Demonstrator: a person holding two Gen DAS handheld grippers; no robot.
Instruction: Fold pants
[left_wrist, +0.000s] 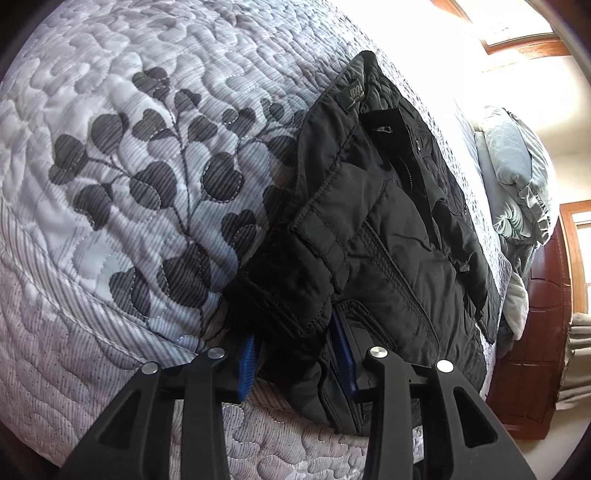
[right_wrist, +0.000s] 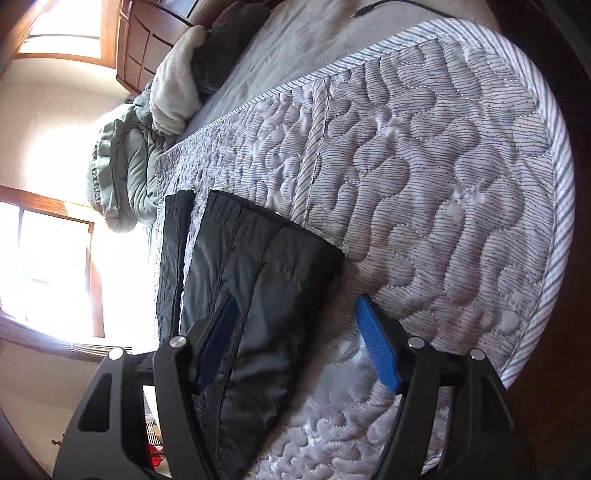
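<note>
Black pants (left_wrist: 384, 229) lie on a quilted grey and white bedspread (left_wrist: 122, 177). In the left wrist view the waistband end is near; a thick bunch of black fabric sits between the blue pads of my left gripper (left_wrist: 295, 354), which is closed on it. In the right wrist view the pant legs (right_wrist: 251, 280) lie flat with the hems near the middle. My right gripper (right_wrist: 295, 332) is open wide, its left pad (right_wrist: 218, 339) over the leg fabric and its right pad (right_wrist: 376, 343) over the bedspread.
Grey pillows (left_wrist: 517, 177) and a white fleece blanket (right_wrist: 177, 85) lie at the head of the bed. A wooden headboard (left_wrist: 543, 325) and bright windows (right_wrist: 48, 266) stand beyond. A cable (right_wrist: 399, 5) lies on the far sheet. The bed edge is near both grippers.
</note>
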